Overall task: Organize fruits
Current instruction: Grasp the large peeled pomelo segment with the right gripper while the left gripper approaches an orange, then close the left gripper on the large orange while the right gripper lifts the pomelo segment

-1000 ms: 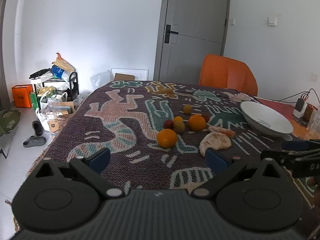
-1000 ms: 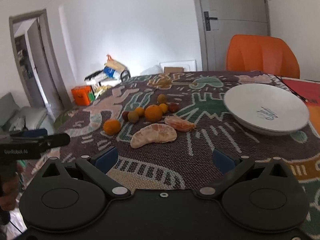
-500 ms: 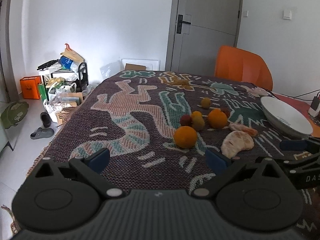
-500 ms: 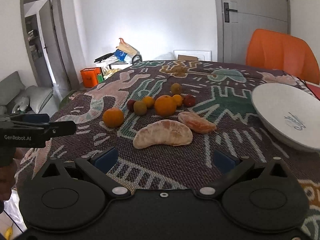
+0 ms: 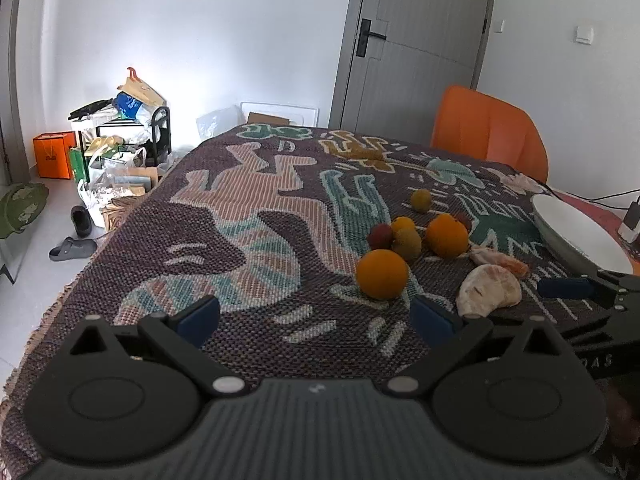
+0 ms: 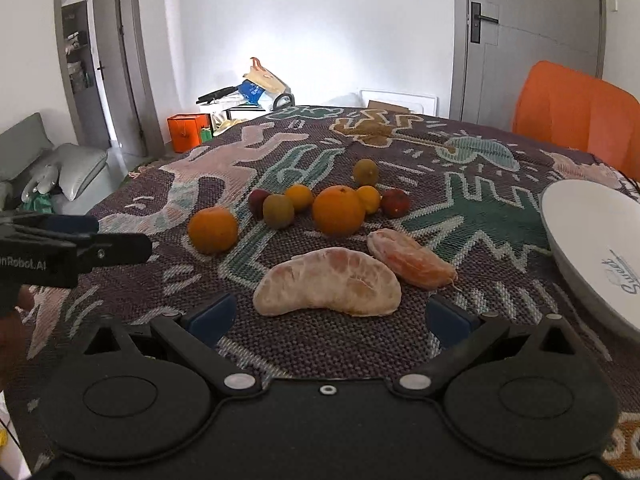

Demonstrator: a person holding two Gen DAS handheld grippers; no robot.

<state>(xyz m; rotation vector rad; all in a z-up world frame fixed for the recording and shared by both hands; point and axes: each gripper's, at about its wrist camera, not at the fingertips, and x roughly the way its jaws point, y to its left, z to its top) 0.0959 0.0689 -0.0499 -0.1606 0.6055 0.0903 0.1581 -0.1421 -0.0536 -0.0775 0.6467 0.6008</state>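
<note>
Right hand-held gripper (image 6: pixel 328 318), jaws spread and empty: large peeled pale-orange citrus segment (image 6: pixel 328 282) lies just ahead on the worktop, long axis crosswise. Left hand-held gripper (image 5: pixel 316 316), likewise spread, sits farther off.

1. My left tool (image 5: pixel 316 318) hangs low and level, its two blue-padded fingers (image 5: pixel 199 315) spread wide with nothing between them.
2. My right tool (image 6: pixel 328 318) is spread just as wide, fingers (image 6: pixel 448 322) apart and gripping nothing.
3. Each tool shows in the other's view: the right at the right edge, the left at the left edge, side by side and apart.
</note>
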